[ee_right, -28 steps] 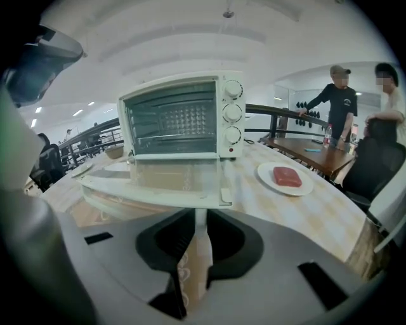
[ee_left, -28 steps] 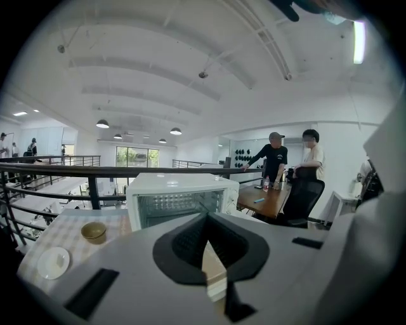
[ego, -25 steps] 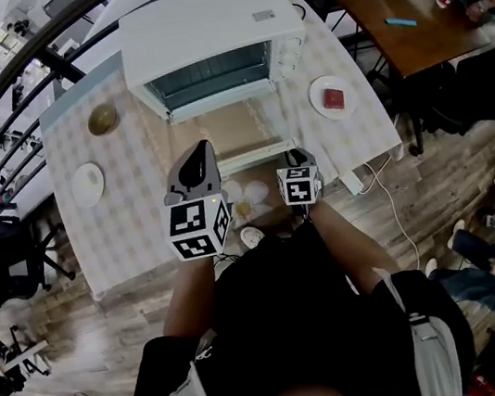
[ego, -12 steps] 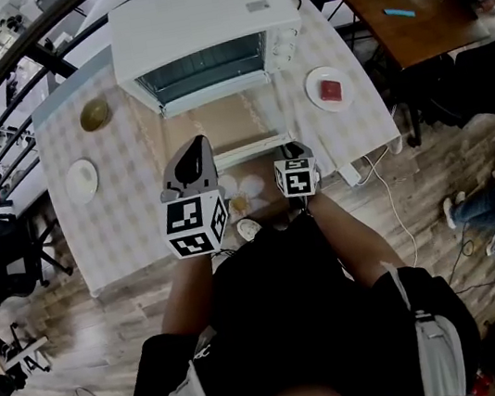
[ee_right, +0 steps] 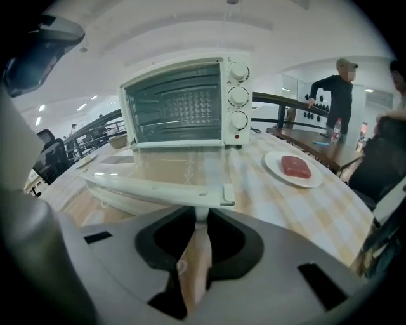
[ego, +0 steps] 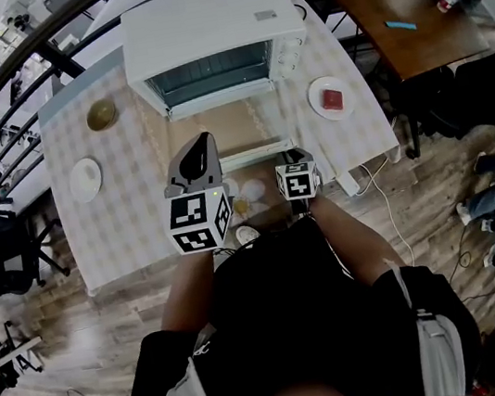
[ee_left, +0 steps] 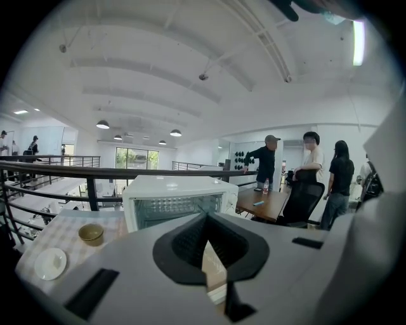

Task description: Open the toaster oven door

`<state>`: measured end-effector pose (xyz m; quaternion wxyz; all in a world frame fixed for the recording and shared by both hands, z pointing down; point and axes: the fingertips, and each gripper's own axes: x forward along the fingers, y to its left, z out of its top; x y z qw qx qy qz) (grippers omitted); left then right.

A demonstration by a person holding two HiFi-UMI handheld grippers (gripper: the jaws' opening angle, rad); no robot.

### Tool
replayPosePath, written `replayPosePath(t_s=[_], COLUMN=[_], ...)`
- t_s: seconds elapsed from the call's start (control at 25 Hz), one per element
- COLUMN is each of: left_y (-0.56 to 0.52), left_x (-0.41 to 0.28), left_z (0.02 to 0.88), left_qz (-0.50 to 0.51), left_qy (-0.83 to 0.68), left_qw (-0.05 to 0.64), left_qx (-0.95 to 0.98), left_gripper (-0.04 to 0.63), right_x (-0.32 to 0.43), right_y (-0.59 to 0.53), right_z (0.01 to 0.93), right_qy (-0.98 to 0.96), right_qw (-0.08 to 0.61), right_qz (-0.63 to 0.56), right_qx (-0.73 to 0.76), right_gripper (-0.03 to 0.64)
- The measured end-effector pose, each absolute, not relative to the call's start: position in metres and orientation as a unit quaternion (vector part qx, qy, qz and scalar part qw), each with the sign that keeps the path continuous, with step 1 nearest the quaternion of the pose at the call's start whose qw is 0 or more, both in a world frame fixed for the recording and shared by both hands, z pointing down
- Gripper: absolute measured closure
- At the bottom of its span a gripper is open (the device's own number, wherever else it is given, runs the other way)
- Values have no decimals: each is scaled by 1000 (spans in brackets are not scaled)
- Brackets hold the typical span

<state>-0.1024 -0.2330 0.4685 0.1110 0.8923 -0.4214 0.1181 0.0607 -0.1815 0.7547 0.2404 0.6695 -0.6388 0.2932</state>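
Head view: white oven stands at the far middle of the checked table. Its door is fully down, lying flat toward the person, with the handle along the near edge. The right gripper sits at the handle's right end. The left gripper is raised over the door's near left part. A bowl and an empty plate lie left of the oven. Meat sits on a second plate to its right.

Left gripper view: the jaws are pressed together at the tips, with nothing between them. The gripper faces the oven's open cavity, with the bowl and empty plate off to the left.

Right gripper view: the jaws are clamped on the handle near its right end, and a white bit of it shows between the tips. The door lies level beyond, with the open cavity behind it and three knobs on the oven's right. The meat is well apart at the right.
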Motion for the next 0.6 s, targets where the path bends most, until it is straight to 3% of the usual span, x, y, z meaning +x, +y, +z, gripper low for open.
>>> replayPosePath(t_s=[0.6], left_y=[-238], left_x=[-130], left_z=[460], left_qz=[89], left_qy=[-458], left_qw=[114], left_qx=[877], left_gripper=[583], right_x=[61], right_y=[-186], right_z=[751], right_qy=[-644], right_qw=[214], right_qz=[285], right_qx=[676], right_gripper=[542])
